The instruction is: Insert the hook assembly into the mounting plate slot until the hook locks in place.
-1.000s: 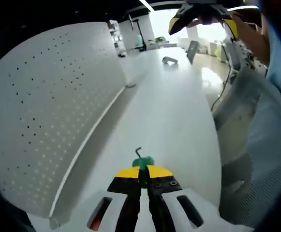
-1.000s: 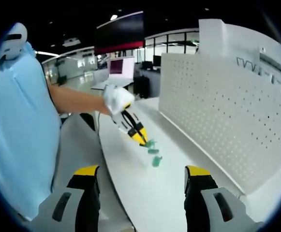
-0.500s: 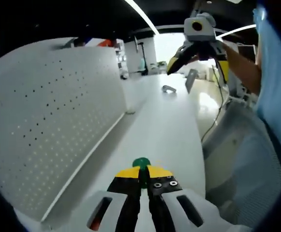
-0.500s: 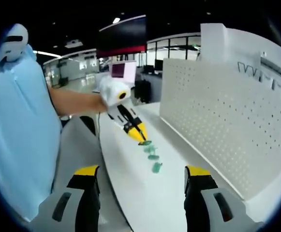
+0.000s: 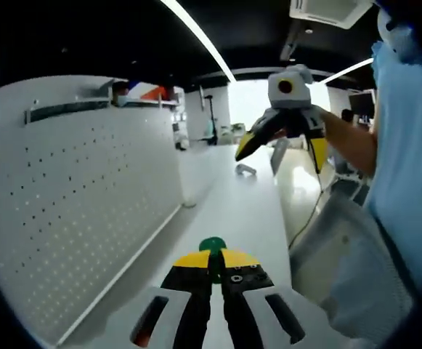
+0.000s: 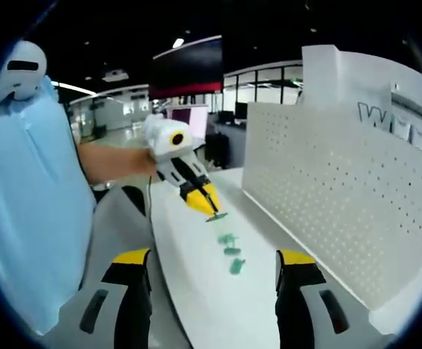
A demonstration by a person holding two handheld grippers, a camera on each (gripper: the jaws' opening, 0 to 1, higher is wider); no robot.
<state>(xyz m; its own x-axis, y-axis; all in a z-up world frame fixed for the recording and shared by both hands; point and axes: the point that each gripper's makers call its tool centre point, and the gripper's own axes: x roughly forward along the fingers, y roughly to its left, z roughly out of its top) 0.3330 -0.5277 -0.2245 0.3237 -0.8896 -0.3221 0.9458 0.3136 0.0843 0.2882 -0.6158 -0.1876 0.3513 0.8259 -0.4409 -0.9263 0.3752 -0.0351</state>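
My left gripper is shut on a small green hook, held in the air above the white table. In the right gripper view the left gripper hangs over the table with the green hook at its tips. Below it, three more green hooks lie on the table. The white perforated mounting plate stands upright along the table's edge, also the plate. My right gripper is open and holds nothing; it shows raised as the right gripper.
A person in a light blue shirt stands beside the table. A small grey object lies far down the table. An office chair is close to the table's edge. An open office lies behind.
My left gripper has risen off the table with the green hook, away from the hooks lying there. Its view has tilted up. The right gripper has stayed open.
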